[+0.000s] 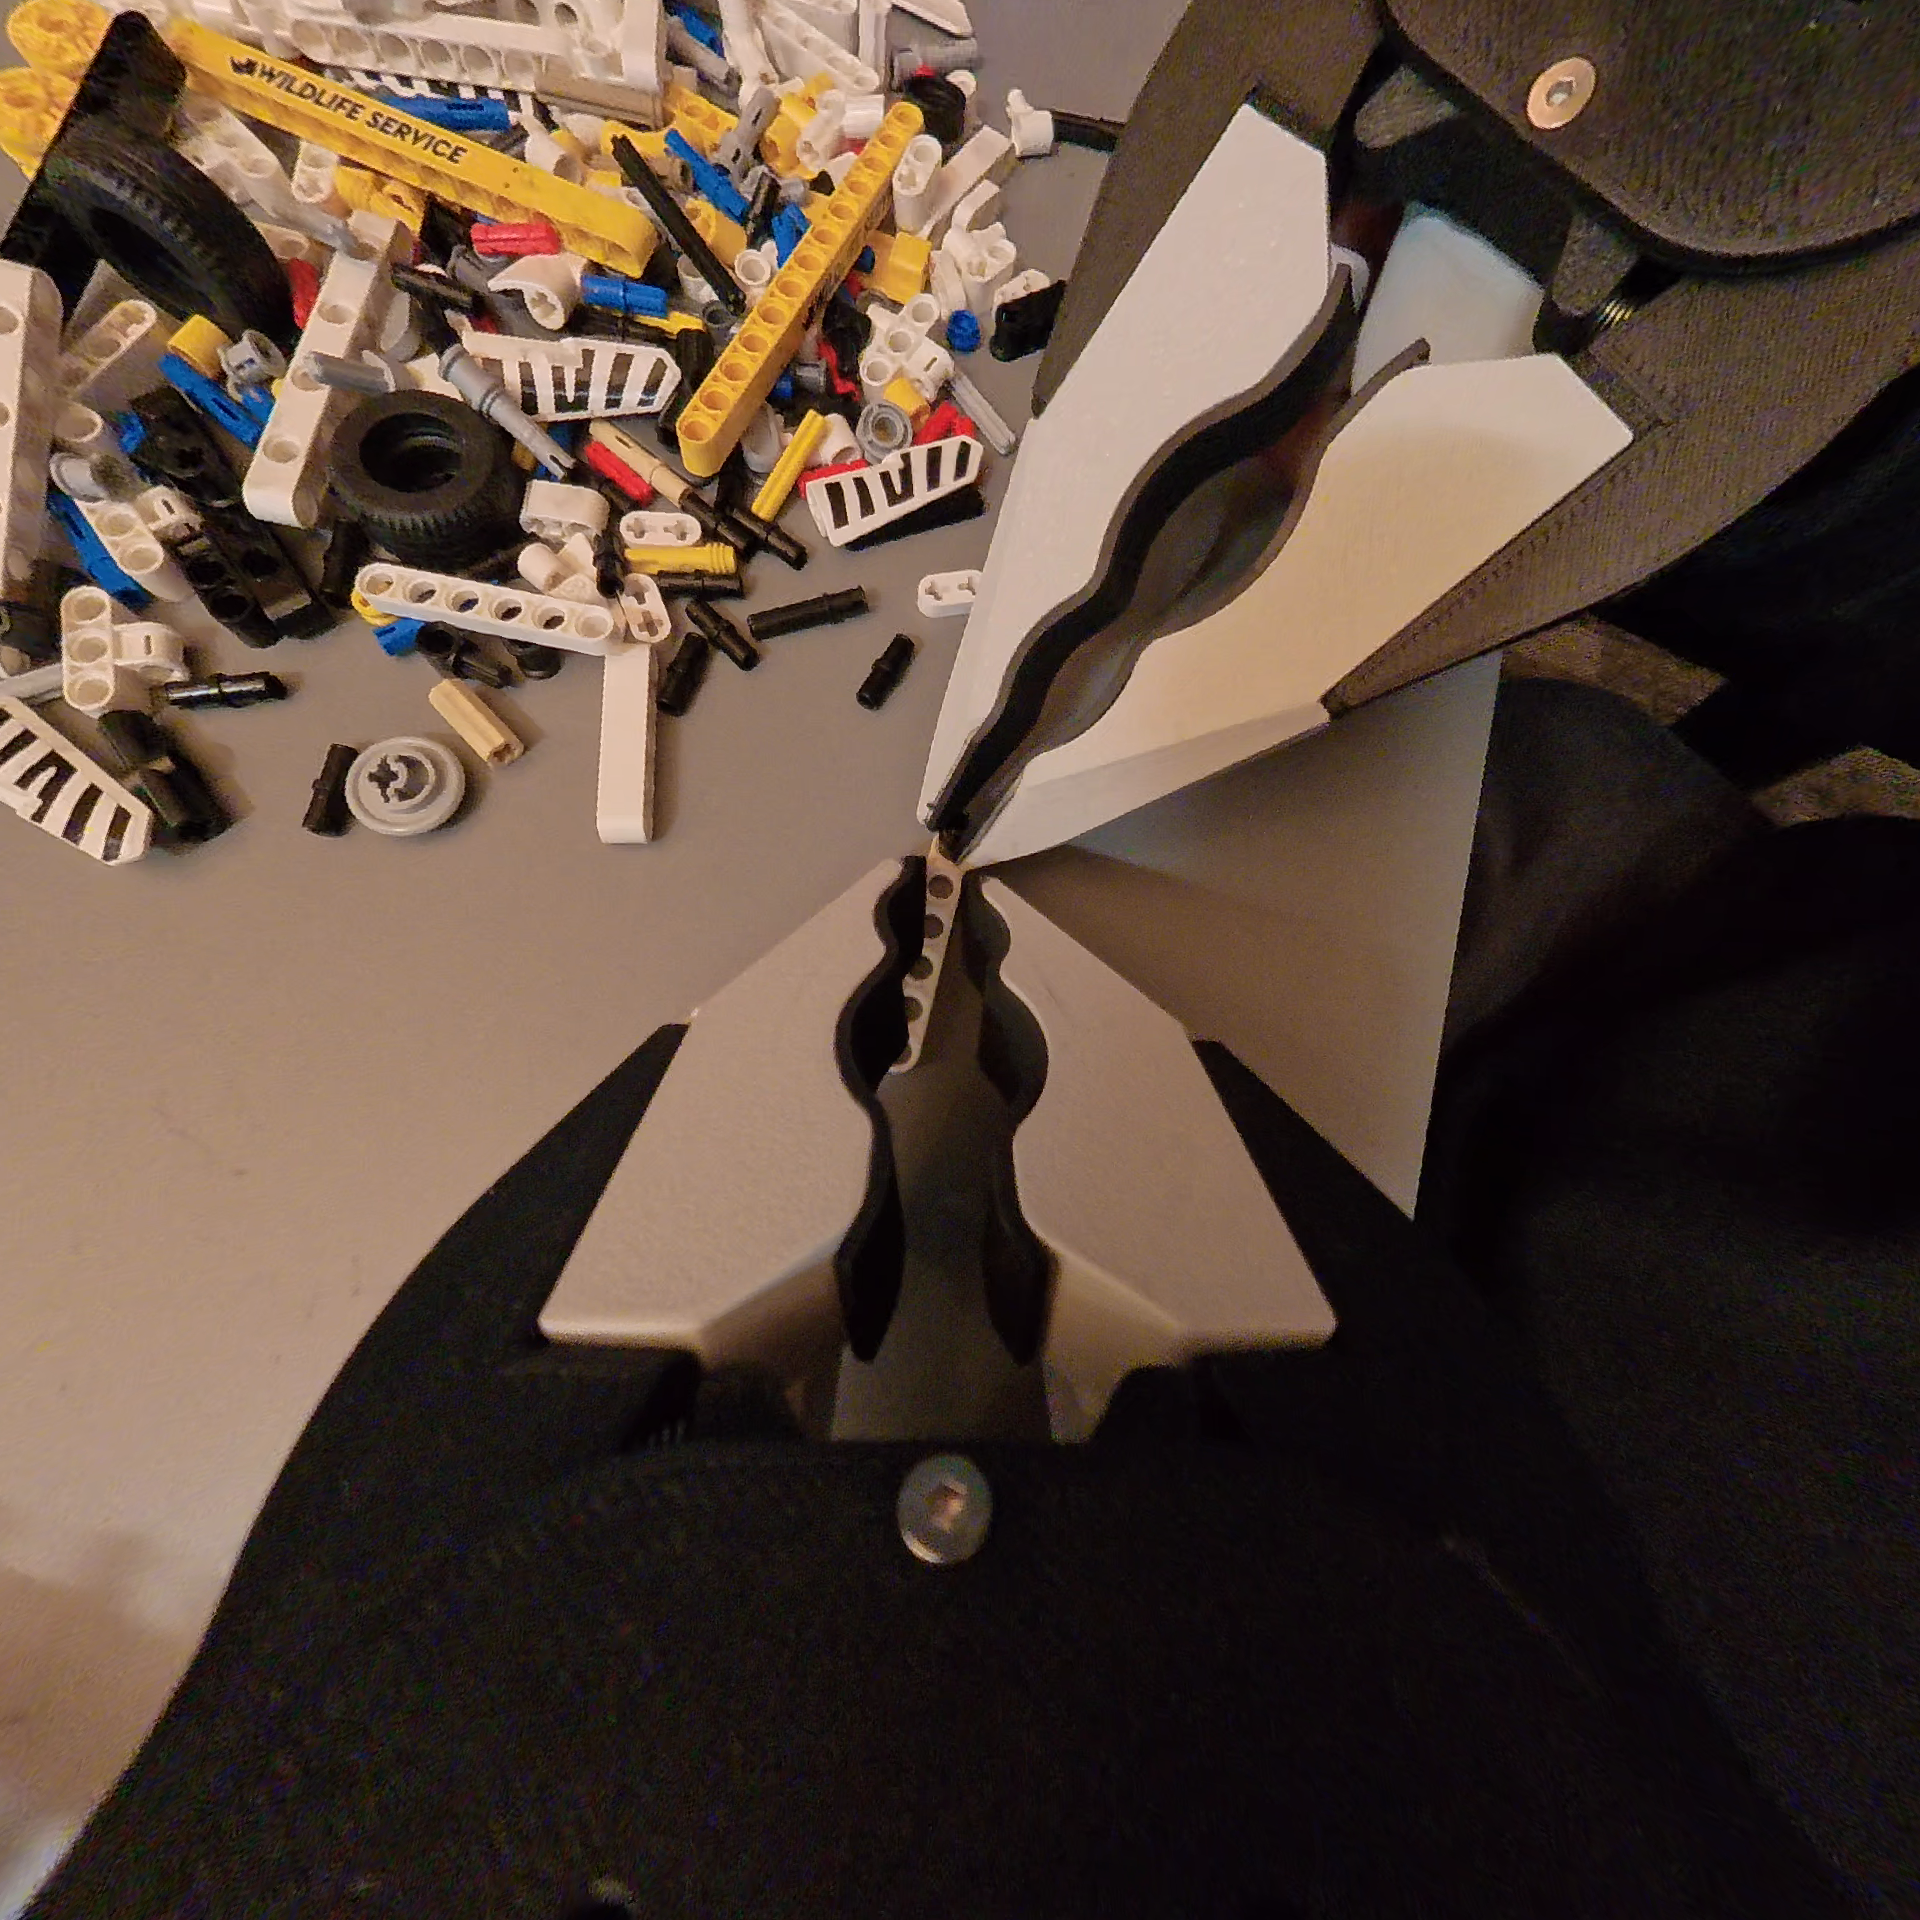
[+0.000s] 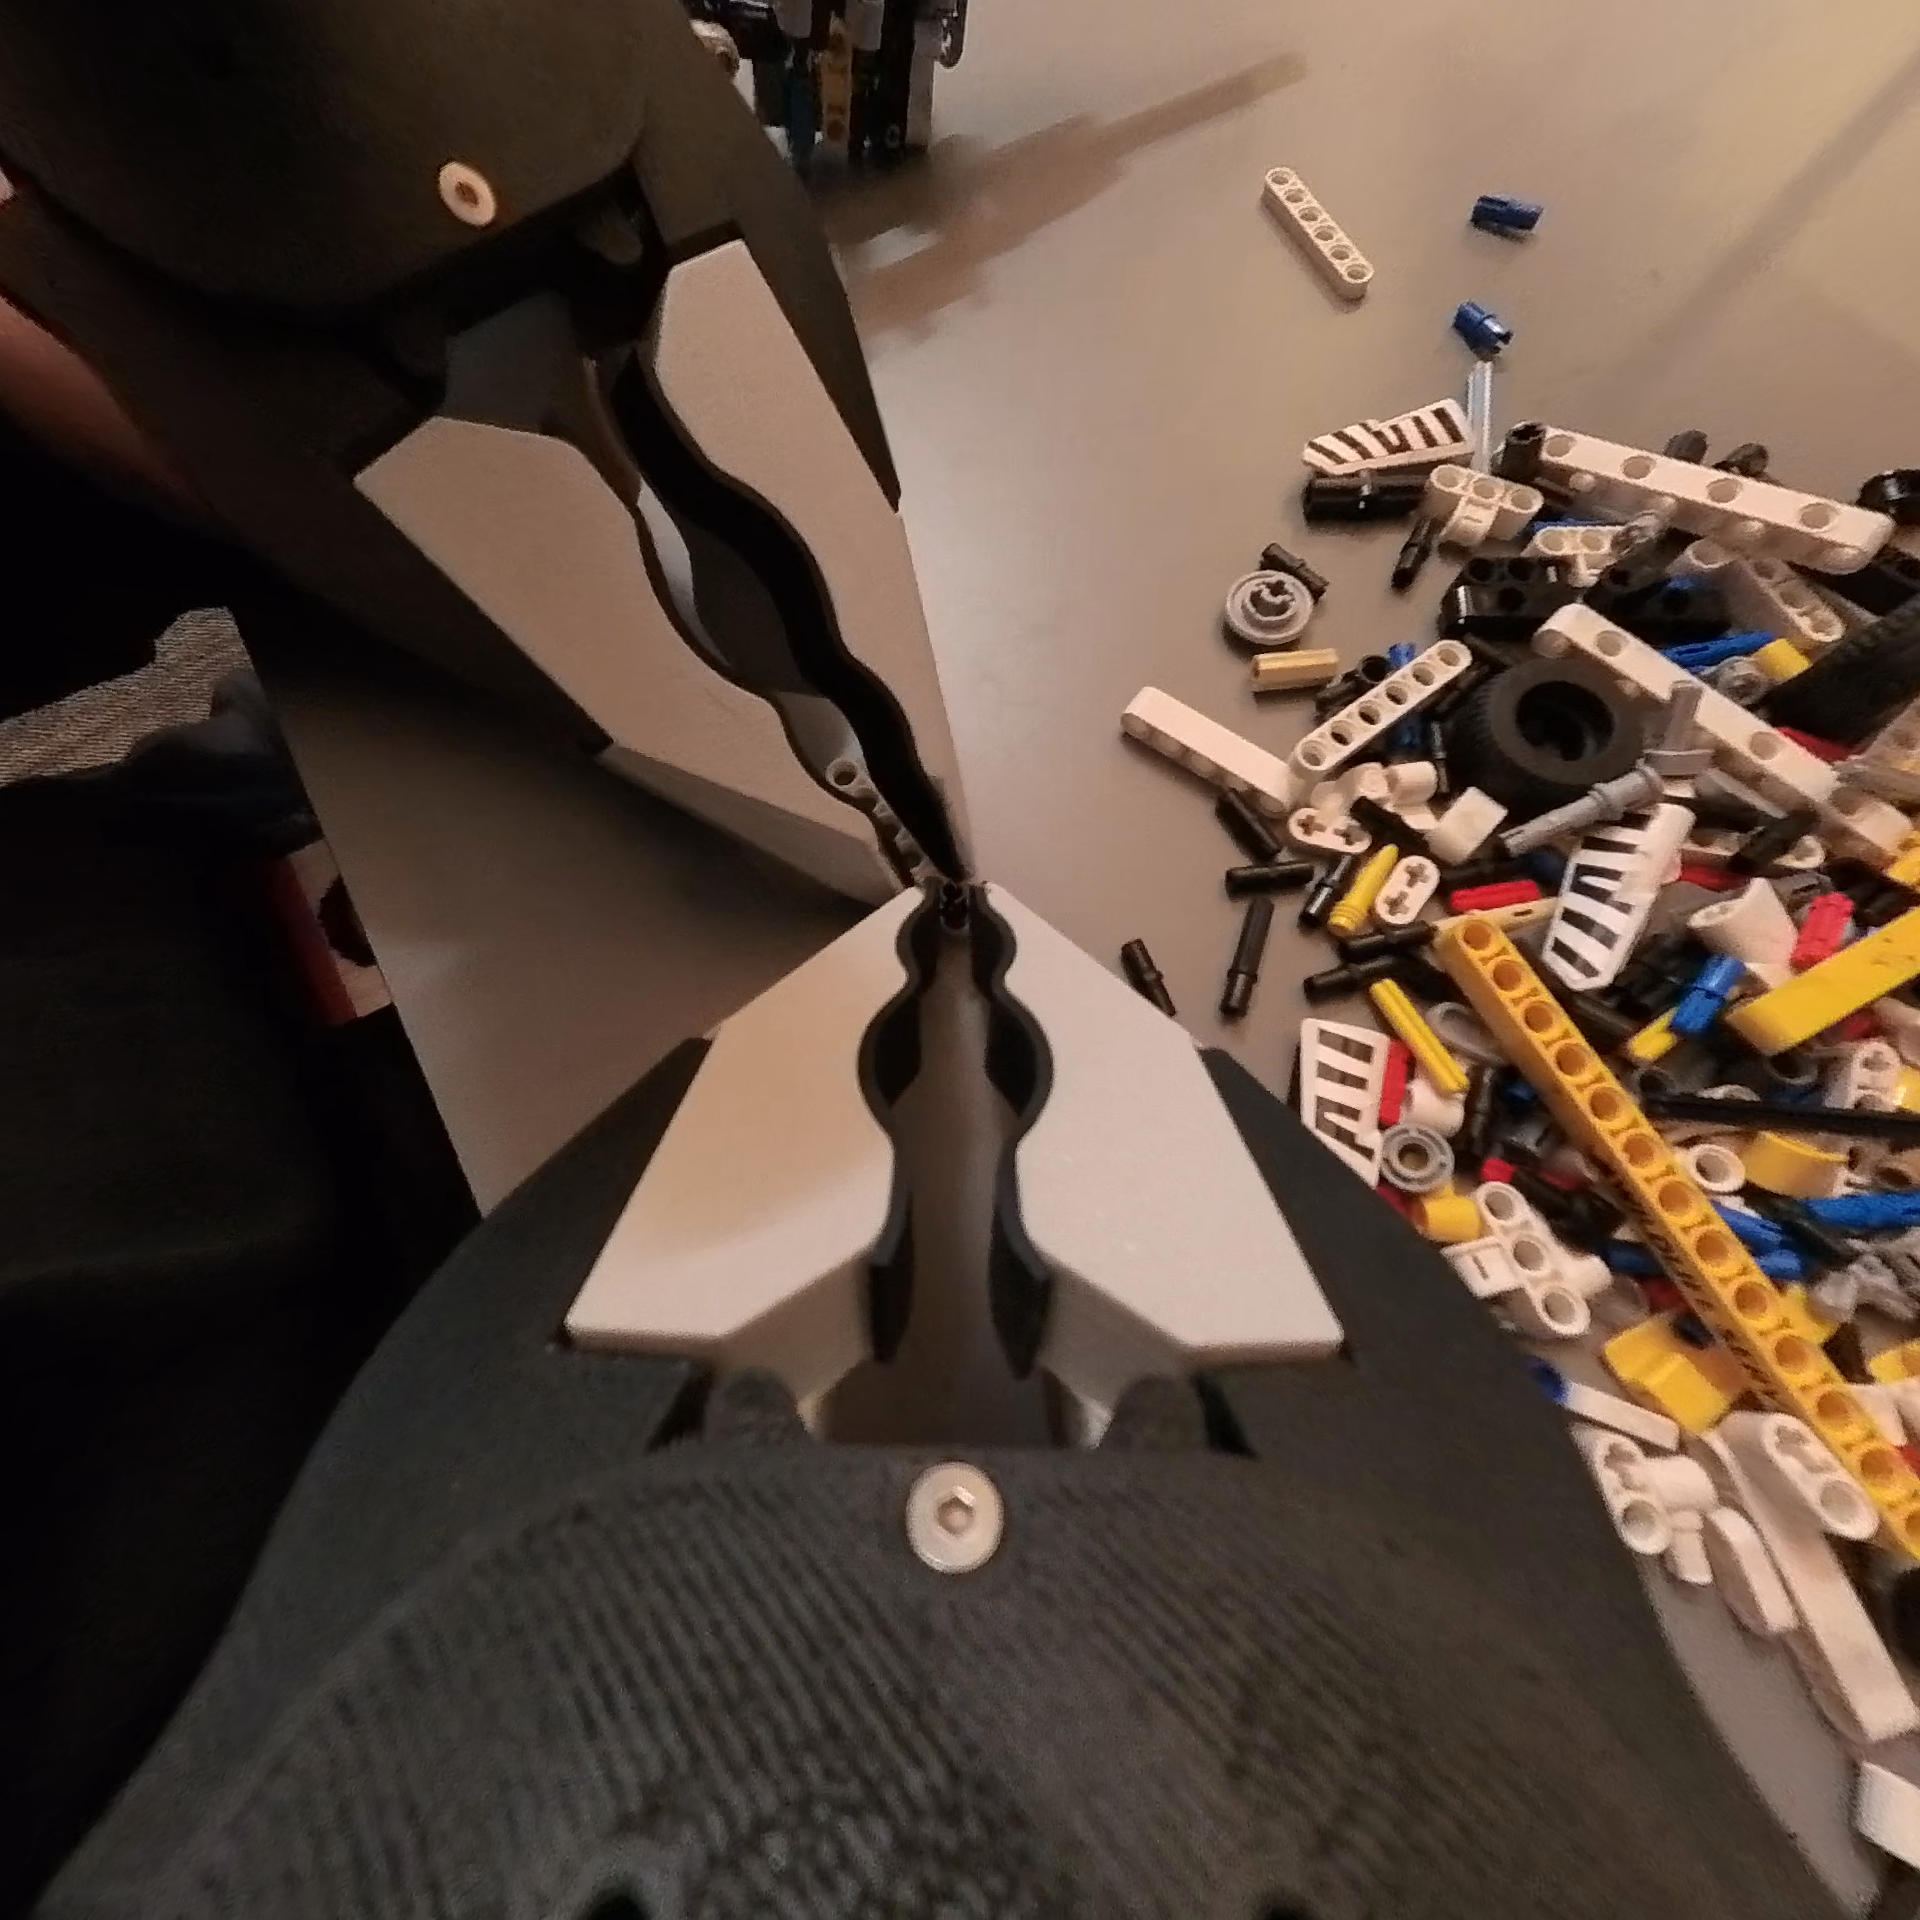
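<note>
A thin white beam with a row of holes (image 1: 938, 940) is pinched edge-on between the fingers of the left gripper (image 1: 940, 883), so those fingers are pretty much closed down on it, with the beam running back along the gap between the dark wavy pads. The right gripper (image 2: 951, 902) is brought in tip to tip with it, and its fingers are squeezed narrow on a small black pin (image 2: 949, 914) right at the tips; the pin is tiny and a bit blurry, so its exact shape can't be made out. In the left wrist view the right gripper (image 1: 951, 821) is seen coming in from the upper right, its tips touching the far end of the white beam. Both grippers are held above a grey worktop (image 1: 312, 1039), near its edge. A big loose pile of building pieces (image 1: 499, 343) is spread over the worktop well off to the side: a long yellow beam with holes (image 1: 800, 281), a small black tyre (image 1: 421, 468), striped white panels, blue and red pins, loads of white connectors. A grey round pulley piece (image 1: 403, 787) and a tan connector (image 1: 476, 722) are left at the near fringe of the pile. A lone white beam (image 2: 1317, 234) is lying apart, farther back on the worktop.
</note>
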### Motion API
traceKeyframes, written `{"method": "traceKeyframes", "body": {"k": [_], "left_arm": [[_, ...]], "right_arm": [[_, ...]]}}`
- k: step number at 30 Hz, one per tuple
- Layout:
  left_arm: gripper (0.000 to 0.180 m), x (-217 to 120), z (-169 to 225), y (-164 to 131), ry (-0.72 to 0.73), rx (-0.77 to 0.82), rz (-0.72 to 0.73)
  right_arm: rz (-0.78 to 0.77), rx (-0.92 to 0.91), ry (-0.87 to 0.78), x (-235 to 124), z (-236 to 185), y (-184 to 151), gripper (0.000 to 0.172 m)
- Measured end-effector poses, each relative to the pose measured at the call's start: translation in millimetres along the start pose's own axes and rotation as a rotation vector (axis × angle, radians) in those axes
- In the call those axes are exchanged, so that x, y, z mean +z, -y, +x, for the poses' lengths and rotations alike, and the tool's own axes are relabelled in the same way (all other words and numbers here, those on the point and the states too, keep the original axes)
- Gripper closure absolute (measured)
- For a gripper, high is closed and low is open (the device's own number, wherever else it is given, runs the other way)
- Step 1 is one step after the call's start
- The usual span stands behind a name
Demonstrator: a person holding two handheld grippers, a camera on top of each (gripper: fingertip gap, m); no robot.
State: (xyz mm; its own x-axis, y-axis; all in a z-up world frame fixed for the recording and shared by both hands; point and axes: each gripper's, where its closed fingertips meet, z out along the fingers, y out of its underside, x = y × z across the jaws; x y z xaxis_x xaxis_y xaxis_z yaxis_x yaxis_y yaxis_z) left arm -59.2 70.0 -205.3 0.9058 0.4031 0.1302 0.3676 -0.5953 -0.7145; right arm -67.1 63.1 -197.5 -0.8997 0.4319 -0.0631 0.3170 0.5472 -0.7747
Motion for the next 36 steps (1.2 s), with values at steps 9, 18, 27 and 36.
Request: {"method": "traceKeyframes", "body": {"k": [9,18,27,36], "left_arm": [[0.174,1,-1,-2,0.094,0.136,-0.020],[0.172,9,15,0,0.026,0.124,-0.026],[0.173,10,10,3,0.064,0.119,-0.020],[0.173,10,6,5,0.100,0.117,-0.013]], "right_arm": [[0.010,0.028,0.003,1,3,3,0.171],[0.374,0.251,0.171,-39,4,69,0.170],[0.245,0.185,-0.251,-58,100,35,0.170],[0.175,0.336,-0.373,-61,143,21,0.157]]}}
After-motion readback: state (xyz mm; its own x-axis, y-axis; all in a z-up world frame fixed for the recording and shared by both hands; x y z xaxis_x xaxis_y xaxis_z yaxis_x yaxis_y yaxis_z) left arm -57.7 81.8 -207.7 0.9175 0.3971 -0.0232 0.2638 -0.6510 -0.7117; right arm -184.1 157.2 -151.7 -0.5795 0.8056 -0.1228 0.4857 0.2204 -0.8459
